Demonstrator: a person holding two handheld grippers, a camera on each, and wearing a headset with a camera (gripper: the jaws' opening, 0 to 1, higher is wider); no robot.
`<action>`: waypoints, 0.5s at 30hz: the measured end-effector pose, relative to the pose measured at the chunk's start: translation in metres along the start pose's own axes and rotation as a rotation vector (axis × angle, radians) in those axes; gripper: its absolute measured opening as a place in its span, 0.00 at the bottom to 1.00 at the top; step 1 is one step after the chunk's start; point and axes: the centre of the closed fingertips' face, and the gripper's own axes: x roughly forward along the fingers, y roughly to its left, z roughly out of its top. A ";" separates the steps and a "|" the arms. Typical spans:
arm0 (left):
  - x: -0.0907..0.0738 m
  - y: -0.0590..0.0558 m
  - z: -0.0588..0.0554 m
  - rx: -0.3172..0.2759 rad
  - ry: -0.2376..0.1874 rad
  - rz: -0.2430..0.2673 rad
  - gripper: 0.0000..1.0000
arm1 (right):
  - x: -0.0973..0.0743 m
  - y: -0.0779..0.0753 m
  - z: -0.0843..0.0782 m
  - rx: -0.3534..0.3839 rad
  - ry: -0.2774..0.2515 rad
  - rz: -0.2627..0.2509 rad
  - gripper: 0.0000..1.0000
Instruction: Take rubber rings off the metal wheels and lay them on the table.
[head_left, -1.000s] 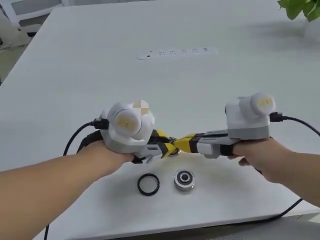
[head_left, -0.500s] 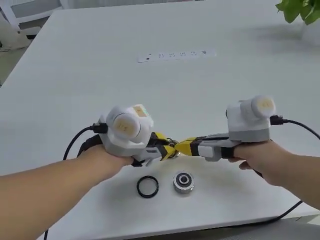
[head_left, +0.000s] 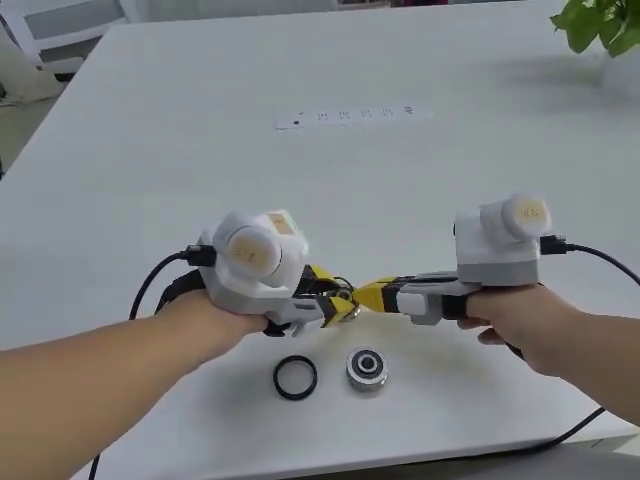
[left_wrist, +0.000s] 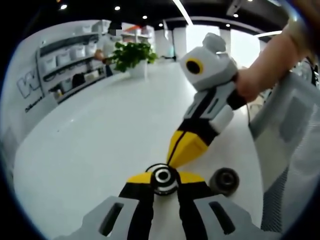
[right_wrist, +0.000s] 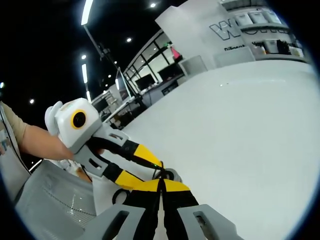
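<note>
**At the table's near edge: grippers meet on a wheel**

Over the white table, L gripper pinches a small ringed metal wheel. R gripper has jaws pressed together, tips at its rim. Below lie a bare metal wheel and a loose black rubber ring.

We see our left gripper, its black jaws tipped in yellow, closed from both sides on a small round metal wheel rimmed in black rubber, over the white table. The right gripper reaches in from the upper right, held by a hand, its yellow jaw tips pressed together and touching the top edge of that wheel. Just to the right, a second small dark round wheel lies on the table, and a green potted plant stands at the far end.
</note>
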 end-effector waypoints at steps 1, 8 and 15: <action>-0.001 0.000 0.001 -0.003 -0.003 -0.002 0.20 | 0.000 0.000 0.000 0.003 -0.001 0.002 0.00; -0.012 -0.005 0.001 0.022 -0.011 -0.010 0.23 | -0.001 0.005 0.003 0.008 -0.008 0.010 0.00; -0.023 -0.008 0.005 0.025 -0.034 -0.012 0.27 | -0.002 0.010 0.006 0.004 -0.017 0.022 0.00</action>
